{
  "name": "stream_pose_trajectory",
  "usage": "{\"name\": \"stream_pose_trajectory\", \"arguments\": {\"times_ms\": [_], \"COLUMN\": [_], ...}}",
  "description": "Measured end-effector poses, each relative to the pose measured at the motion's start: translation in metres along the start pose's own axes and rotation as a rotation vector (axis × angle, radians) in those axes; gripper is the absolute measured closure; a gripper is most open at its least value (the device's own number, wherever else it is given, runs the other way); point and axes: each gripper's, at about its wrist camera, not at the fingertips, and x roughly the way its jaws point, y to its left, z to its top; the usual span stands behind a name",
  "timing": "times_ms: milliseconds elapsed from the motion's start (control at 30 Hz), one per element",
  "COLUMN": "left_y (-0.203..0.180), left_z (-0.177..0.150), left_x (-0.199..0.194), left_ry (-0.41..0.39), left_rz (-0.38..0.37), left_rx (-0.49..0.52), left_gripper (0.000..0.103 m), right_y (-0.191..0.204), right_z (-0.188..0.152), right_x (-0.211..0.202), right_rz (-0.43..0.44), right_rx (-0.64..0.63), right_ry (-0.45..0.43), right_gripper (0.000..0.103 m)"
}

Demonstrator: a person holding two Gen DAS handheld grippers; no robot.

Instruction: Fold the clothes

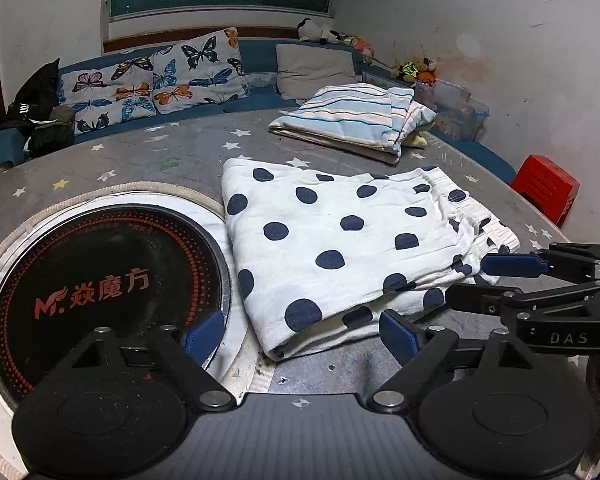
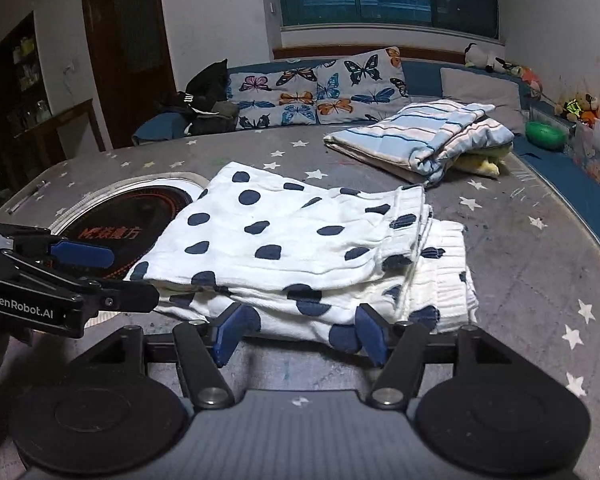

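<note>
A white garment with dark blue polka dots (image 1: 340,248) lies folded on the grey star-patterned table (image 1: 160,152); it also shows in the right wrist view (image 2: 300,248). My left gripper (image 1: 304,334) is open and empty, its blue pads just in front of the garment's near edge. My right gripper (image 2: 300,332) is open, its blue pads at the garment's near edge, holding nothing. In the left wrist view the right gripper (image 1: 512,276) comes in from the right beside the garment. In the right wrist view the left gripper (image 2: 100,272) comes in from the left.
A round black induction hob (image 1: 100,292) is set in the table left of the garment. A folded blue-striped cloth (image 1: 352,116) lies further back. Behind are a blue sofa with butterfly cushions (image 1: 152,80), plush toys (image 2: 580,108), a plastic bin (image 1: 460,112) and a red stool (image 1: 548,188).
</note>
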Motion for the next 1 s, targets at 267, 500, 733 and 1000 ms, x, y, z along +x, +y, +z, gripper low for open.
{"name": "stream_pose_trajectory", "arguments": {"times_ms": [267, 500, 733, 1000], "left_y": [-0.005, -0.009, -0.012, -0.018], "left_z": [-0.002, -0.003, -0.004, -0.005], "left_x": [-0.002, -0.003, -0.004, -0.007], "left_ry": [-0.002, 0.0, -0.009, -0.031], "left_rz": [0.005, 0.008, 0.01, 0.011], "left_rx": [0.011, 0.015, 0.024, 0.04], "left_gripper": [0.002, 0.0, 0.0, 0.0], "right_y": [-0.005, -0.009, -0.01, -0.009], "right_z": [-0.008, -0.013, -0.016, -0.018], "right_x": [-0.003, -0.008, -0.013, -0.022], "right_rz": [-0.015, -0.025, -0.031, -0.058], "right_rx": [0.034, 0.059, 0.069, 0.074], "right_ry": [0.007, -0.004, -0.019, -0.054], "right_gripper": [0.024, 0.015, 0.002, 0.0]}}
